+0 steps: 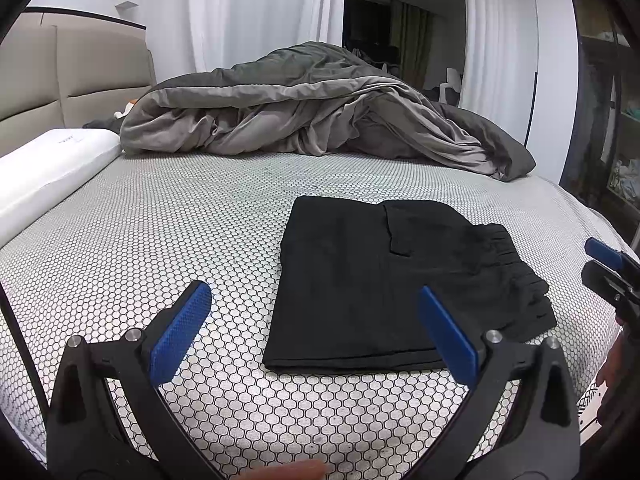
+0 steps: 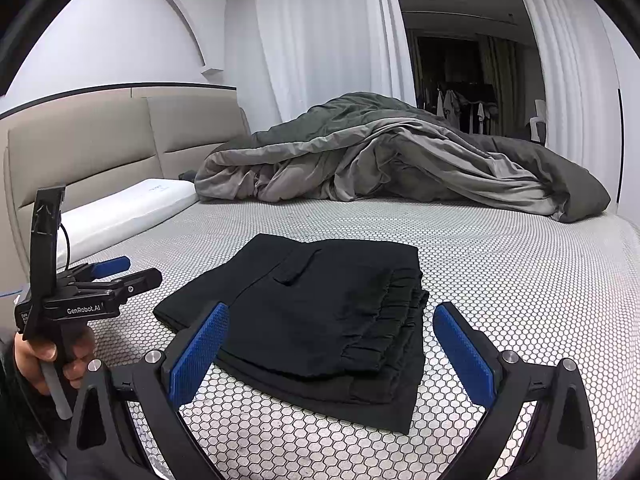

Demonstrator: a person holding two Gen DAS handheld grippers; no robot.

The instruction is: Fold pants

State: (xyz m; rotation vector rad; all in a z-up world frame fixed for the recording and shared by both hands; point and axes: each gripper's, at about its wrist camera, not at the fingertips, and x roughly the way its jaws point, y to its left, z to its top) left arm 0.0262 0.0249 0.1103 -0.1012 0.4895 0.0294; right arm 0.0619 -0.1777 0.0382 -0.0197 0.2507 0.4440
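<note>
The black pants [image 1: 384,280] [image 2: 320,320] lie folded into a flat stack on the honeycomb-patterned bed cover [image 1: 160,220] [image 2: 520,272], elastic waistband to the right. My left gripper [image 1: 314,320] is open, raised in front of the stack's near-left edge, holding nothing. My right gripper [image 2: 330,338] is open too, its blue pads [image 2: 200,352] on either side of the stack's near end without touching it. The right gripper's tip [image 1: 608,264] shows at the right edge of the left wrist view. The left gripper [image 2: 116,270], held by a hand [image 2: 36,356], appears at the left of the right wrist view.
A rumpled grey duvet [image 1: 312,112] [image 2: 400,160] is heaped across the far side of the bed. A white pillow [image 1: 52,164] [image 2: 120,212] lies along the beige headboard [image 1: 72,72] at the left. White curtains [image 2: 320,40] and a dark doorway stand behind.
</note>
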